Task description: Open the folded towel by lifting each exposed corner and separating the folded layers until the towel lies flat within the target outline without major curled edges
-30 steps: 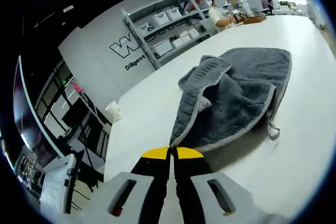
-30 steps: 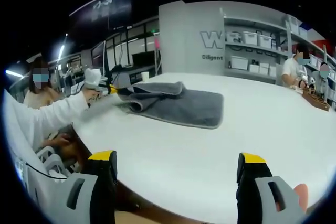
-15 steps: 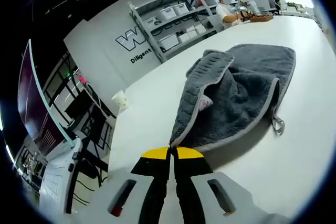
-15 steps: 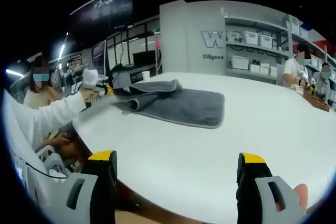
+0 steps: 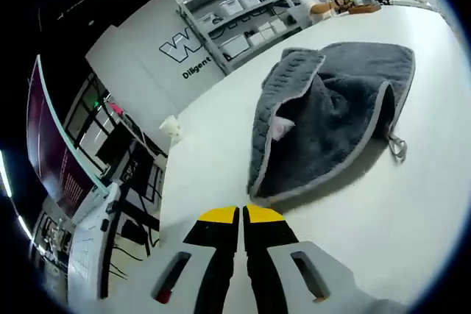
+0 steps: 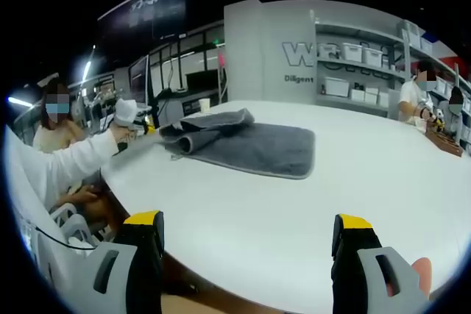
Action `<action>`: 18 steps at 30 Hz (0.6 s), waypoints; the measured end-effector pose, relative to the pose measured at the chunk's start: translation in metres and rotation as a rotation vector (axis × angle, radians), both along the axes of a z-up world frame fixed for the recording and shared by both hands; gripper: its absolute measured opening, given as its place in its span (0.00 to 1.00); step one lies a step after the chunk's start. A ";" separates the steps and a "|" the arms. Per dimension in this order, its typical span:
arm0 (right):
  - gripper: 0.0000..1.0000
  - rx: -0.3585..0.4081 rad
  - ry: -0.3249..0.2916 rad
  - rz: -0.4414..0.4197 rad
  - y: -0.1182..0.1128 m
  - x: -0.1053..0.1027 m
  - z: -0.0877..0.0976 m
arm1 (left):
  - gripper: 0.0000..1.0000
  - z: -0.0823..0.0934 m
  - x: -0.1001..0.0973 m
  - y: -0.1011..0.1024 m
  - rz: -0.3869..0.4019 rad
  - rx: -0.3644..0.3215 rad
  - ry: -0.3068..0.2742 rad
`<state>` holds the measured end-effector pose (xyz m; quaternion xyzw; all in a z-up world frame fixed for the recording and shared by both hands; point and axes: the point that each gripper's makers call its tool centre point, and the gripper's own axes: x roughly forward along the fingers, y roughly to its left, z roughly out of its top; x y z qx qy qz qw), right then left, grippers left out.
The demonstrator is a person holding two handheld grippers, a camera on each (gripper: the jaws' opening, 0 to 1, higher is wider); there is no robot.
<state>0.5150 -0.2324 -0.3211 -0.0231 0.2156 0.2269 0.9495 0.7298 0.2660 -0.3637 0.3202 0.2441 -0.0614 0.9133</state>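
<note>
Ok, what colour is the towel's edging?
Light grey on the dark grey towel; left gripper view shows it best.

The left gripper had its jaws pressed together, just short of the towel's near corner. The grey towel lay rumpled on the white table, one edge folded over, a loop trailing

Dark grey towel with pale grey edging, white table.
</note>
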 end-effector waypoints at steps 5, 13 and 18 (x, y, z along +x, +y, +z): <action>0.95 -0.003 0.003 0.004 0.002 0.000 -0.001 | 0.03 -0.007 -0.005 0.010 0.012 -0.018 0.016; 0.95 -0.007 0.005 0.003 0.002 0.000 -0.001 | 0.03 0.000 -0.012 0.001 -0.008 -0.085 -0.009; 0.95 -0.007 0.006 -0.001 0.001 0.001 -0.001 | 0.04 0.014 -0.024 -0.024 -0.047 -0.218 -0.055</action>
